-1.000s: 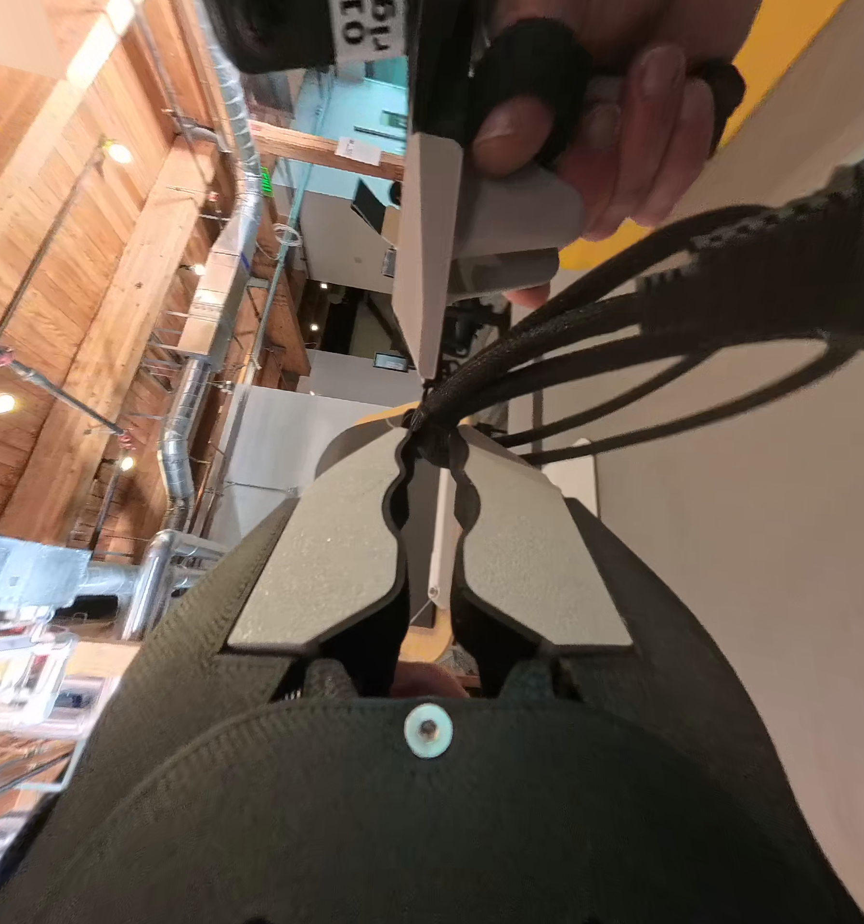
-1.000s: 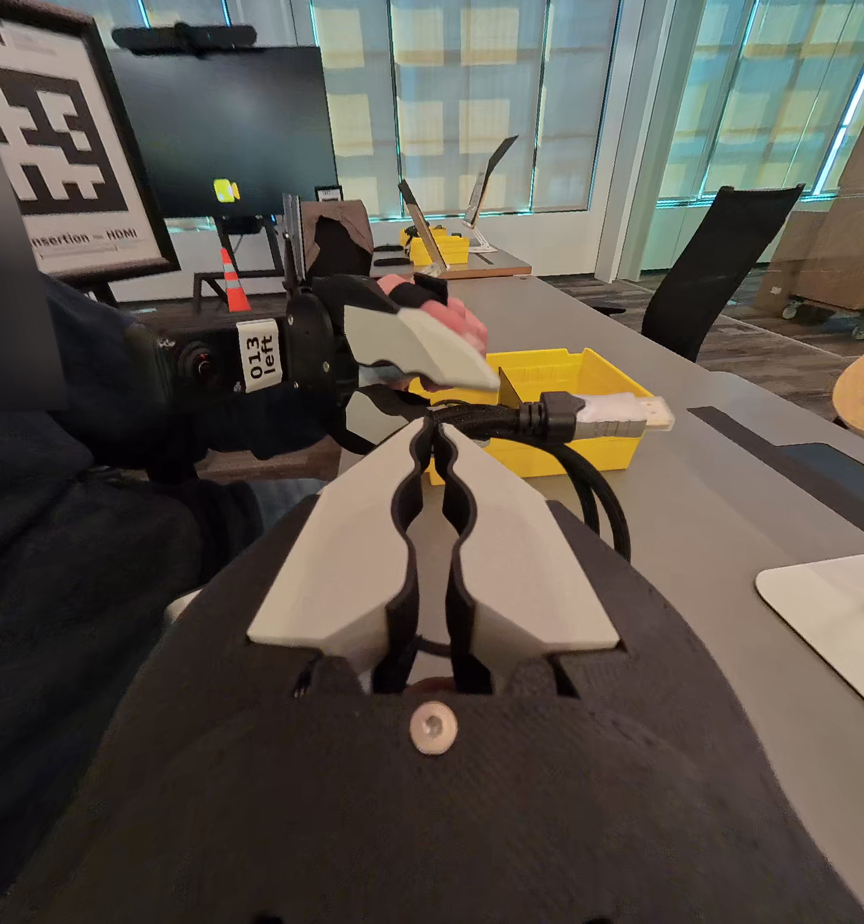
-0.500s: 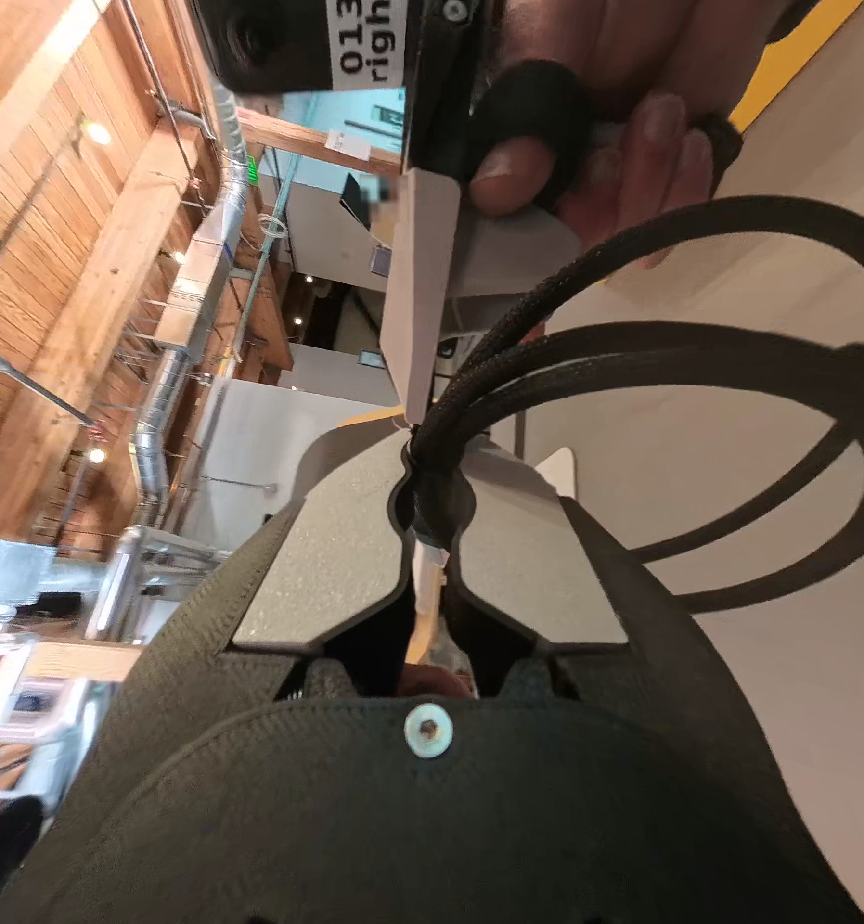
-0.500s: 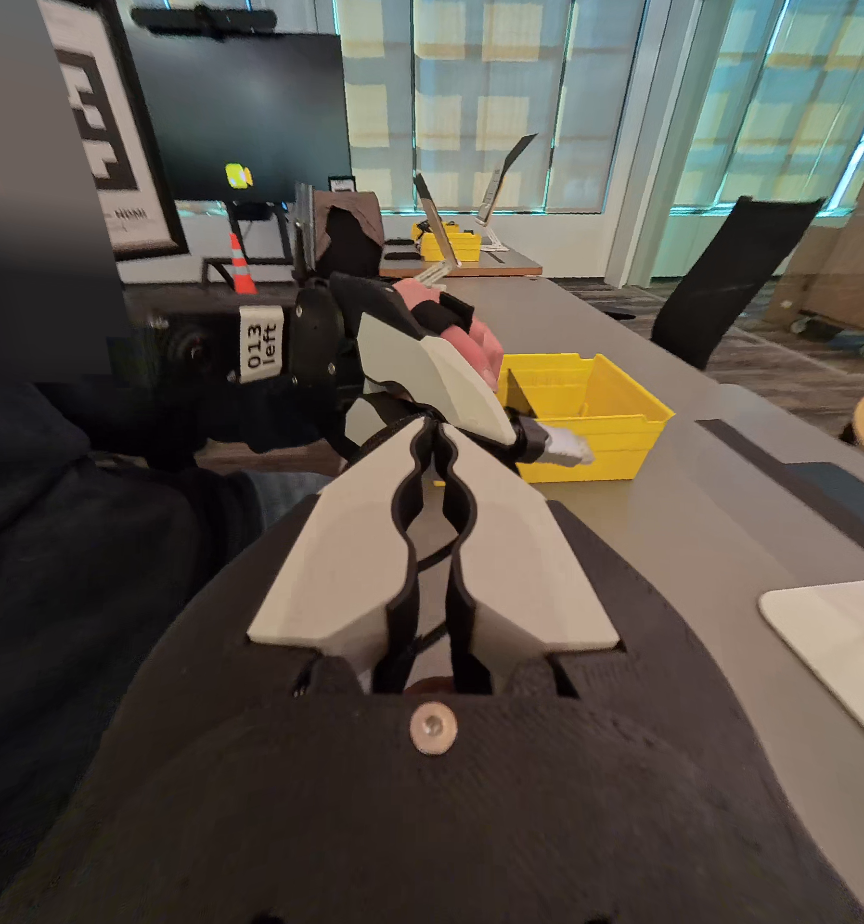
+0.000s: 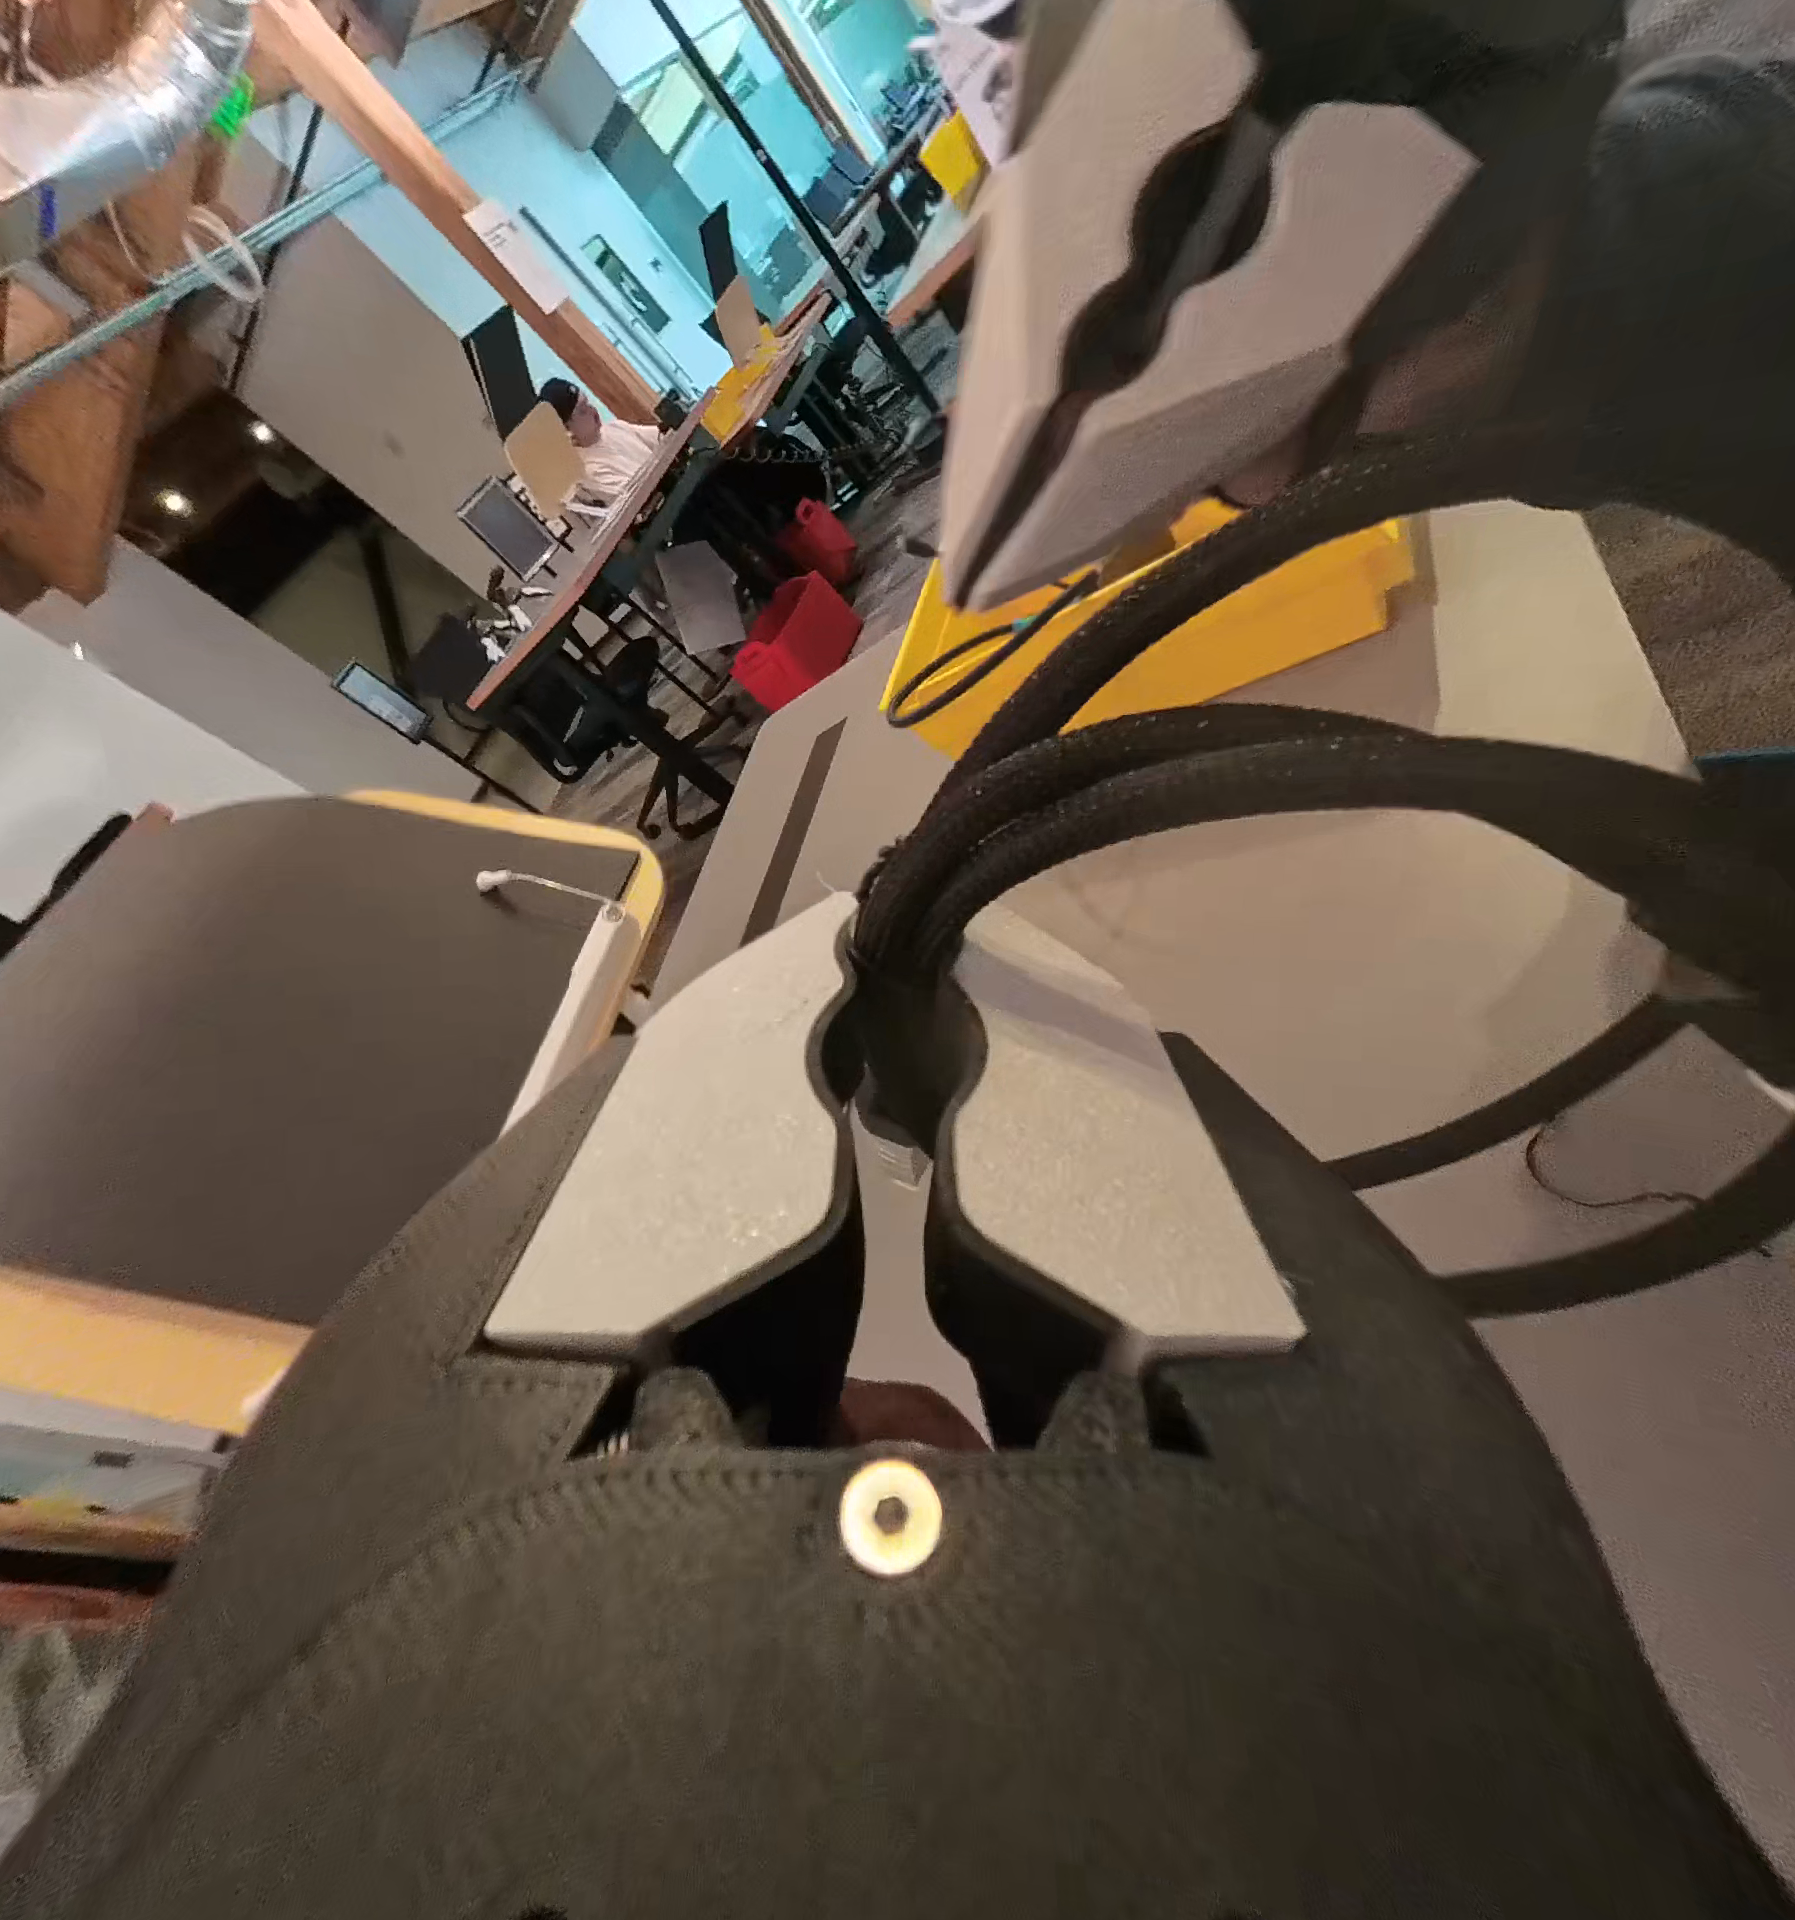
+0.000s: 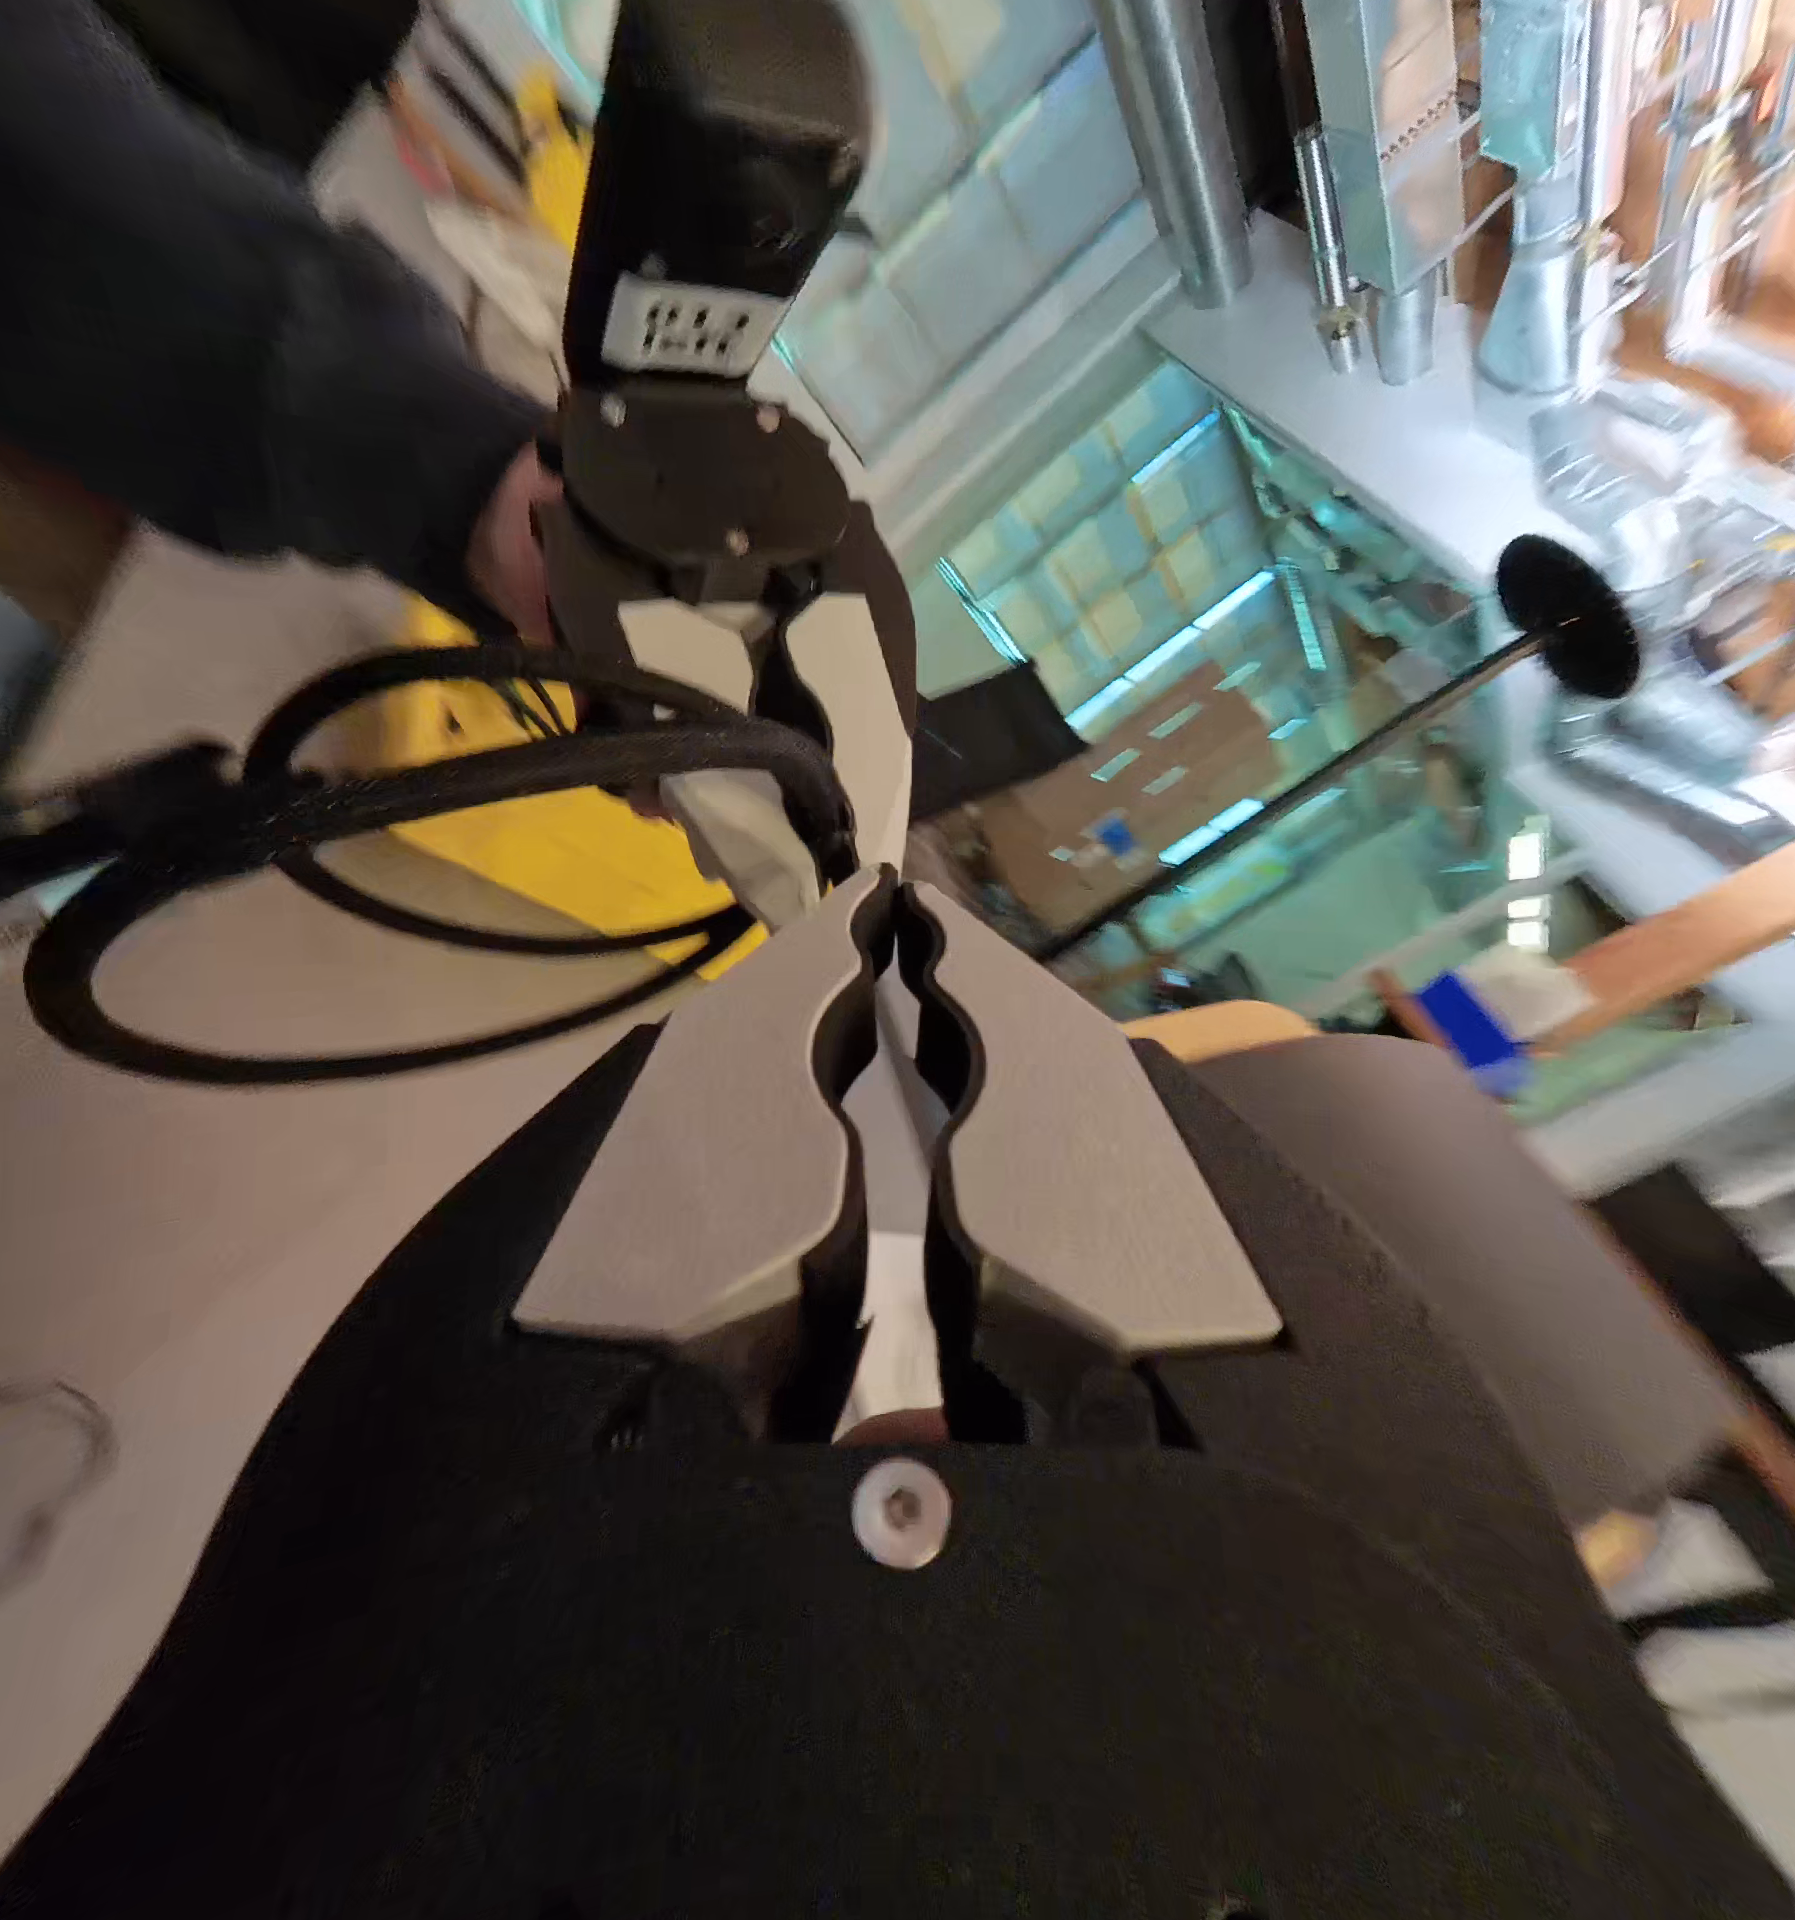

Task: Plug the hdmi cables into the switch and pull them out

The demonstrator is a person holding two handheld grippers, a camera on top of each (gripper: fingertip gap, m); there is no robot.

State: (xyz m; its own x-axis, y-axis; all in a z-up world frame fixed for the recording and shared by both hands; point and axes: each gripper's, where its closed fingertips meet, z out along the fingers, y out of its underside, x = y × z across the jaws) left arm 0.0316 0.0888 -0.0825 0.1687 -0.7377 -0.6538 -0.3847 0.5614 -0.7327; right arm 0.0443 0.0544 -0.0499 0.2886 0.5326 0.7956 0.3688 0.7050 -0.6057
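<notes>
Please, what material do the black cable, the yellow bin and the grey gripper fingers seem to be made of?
Cable: a braided fabric sleeve, matte; a woven texture shows along its loops. Bin: probably moulded plastic, smooth, evenly yellow, with stepped rims. Fingers of the left gripper: likely hard plastic, perhaps printed; the grey face looks finely grainy and matte, with a black wavy inner edge, possibly rubber.

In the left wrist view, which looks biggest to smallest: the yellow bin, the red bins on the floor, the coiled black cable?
1. Coiled black cable, though it is nearest the camera, which inflates it.
2. Yellow bin, partly hidden behind the cable.
3. Red bins, far off, so their true size is unsure.
</notes>
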